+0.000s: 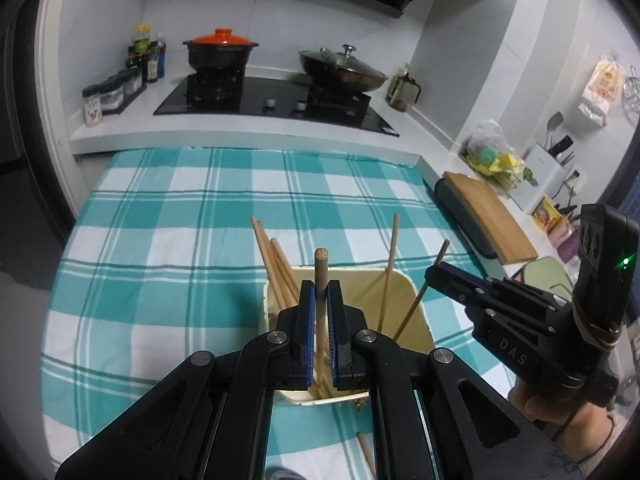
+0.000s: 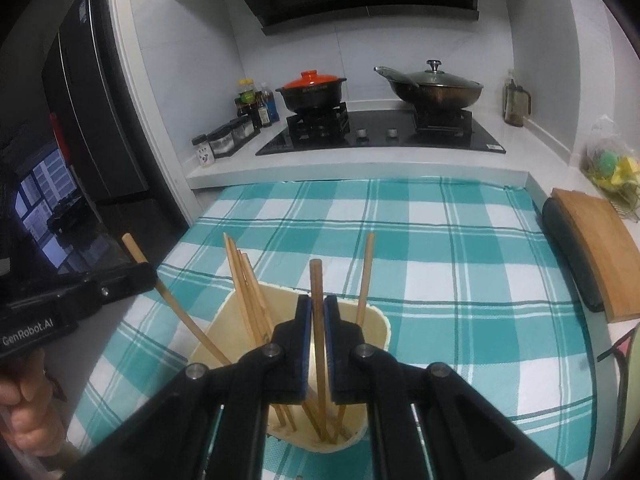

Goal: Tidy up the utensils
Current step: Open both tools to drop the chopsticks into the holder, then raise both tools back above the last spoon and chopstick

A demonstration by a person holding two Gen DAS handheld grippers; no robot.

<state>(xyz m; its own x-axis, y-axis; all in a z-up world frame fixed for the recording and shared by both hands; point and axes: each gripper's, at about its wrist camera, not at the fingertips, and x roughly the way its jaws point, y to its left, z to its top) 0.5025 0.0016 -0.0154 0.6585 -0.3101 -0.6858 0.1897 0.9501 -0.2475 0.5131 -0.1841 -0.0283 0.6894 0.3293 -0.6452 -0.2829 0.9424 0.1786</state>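
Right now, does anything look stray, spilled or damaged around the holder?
One chopstick lies loose on the checked cloth just in front of the cream holder, outside it. Nothing looks spilled or broken.

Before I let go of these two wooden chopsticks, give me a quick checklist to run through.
1. Left gripper clamped on its wooden chopstick: ok.
2. Right gripper clamped on its wooden chopstick: ok.
3. Both chopsticks point down into the cream plastic holder: ok.
4. Holder upright on the teal checked cloth: ok.
5. Chopstick tips resting on the holder's bottom: cannot tell.
6. Table cleared: not ok, a stray chopstick lies on the cloth.
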